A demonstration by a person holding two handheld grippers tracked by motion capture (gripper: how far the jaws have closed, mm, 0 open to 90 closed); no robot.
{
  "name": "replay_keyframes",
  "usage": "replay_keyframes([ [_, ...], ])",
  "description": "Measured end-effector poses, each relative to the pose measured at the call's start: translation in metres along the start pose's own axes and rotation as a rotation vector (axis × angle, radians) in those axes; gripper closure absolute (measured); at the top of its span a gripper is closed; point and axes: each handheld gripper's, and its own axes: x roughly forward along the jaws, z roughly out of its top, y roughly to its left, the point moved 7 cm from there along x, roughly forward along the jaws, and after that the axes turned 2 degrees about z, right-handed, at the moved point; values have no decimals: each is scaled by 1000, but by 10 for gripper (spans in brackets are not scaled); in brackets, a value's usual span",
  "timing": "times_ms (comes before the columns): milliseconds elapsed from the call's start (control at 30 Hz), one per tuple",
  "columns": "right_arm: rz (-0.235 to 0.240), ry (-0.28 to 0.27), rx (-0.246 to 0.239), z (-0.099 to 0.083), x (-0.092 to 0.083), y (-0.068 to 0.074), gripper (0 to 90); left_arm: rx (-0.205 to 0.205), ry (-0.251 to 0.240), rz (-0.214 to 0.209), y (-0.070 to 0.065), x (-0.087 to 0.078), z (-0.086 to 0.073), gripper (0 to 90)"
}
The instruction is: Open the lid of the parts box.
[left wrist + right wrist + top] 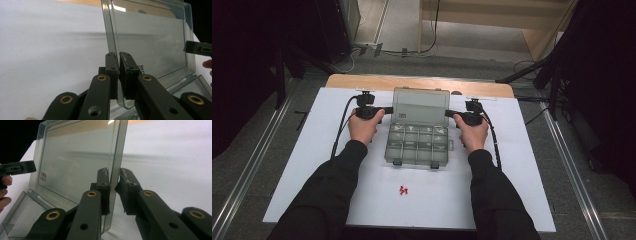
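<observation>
Clear plastic organizer box (417,142) sits mid-worktop (312,165), lid (421,106) standing upright. Left tongs (118,56) clamp the lid's edge; right tongs (113,173) straddle the opposite edge, 1 pad looking slightly off. Light, slick, bendy plastic, so I'd grip the side rims.
</observation>
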Motion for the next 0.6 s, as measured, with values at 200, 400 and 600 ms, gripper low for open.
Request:
replay_keyframes([
  [200, -44, 4, -15, -3, 6, -2, 801, 7, 24, 12, 3, 3, -4, 846],
  [400, -58, 7, -25, -5, 9, -4, 801, 9, 26, 22, 3, 4, -5, 846],
  [600, -74, 19, -48, -7, 11, -5, 800, 19, 30, 33, 4, 7, -6, 840],
])
